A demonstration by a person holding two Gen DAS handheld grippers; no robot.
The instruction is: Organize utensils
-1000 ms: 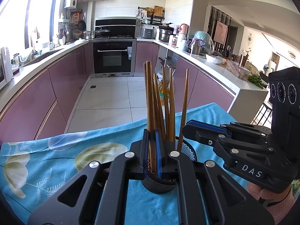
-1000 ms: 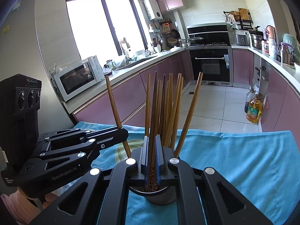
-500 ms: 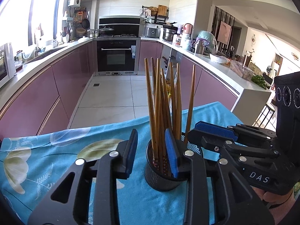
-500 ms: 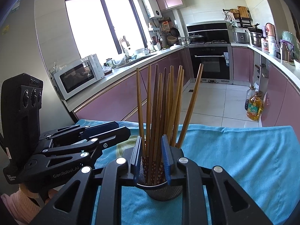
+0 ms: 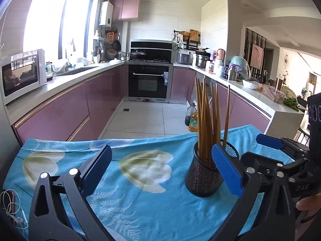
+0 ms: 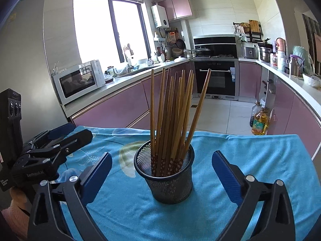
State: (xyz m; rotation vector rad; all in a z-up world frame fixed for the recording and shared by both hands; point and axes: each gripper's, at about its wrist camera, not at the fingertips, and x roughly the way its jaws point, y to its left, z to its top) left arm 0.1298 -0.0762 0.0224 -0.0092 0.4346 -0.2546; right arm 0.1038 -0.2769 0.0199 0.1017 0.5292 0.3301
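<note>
A black mesh holder (image 6: 170, 182) stands on the blue floral cloth (image 6: 250, 160) with several brown chopsticks (image 6: 170, 110) upright in it. My right gripper (image 6: 162, 155) is opening wide. The holder sits between its blue pads (image 6: 96, 174), and neither pad touches it. My left gripper (image 5: 161, 150) is also opening, with only cloth between its fingers. In the left wrist view the holder (image 5: 200, 178) stands ahead to the right, partly behind the right finger (image 5: 226, 172). Each view shows the other gripper at its edge: the right gripper (image 5: 258, 150) and the left gripper (image 6: 80, 131).
White earphones (image 5: 12, 210) lie at the cloth's near left corner. Beyond the table's far edge is tiled floor with oil bottles (image 6: 258, 120). Purple cabinets, a microwave (image 6: 78, 82) and an oven (image 5: 149, 82) line the kitchen.
Both grippers went from shut on chopsticks above the holder to wide open. The chopsticks dropped into the holder. Both grippers pulled back, and the left one swung to the left.
</note>
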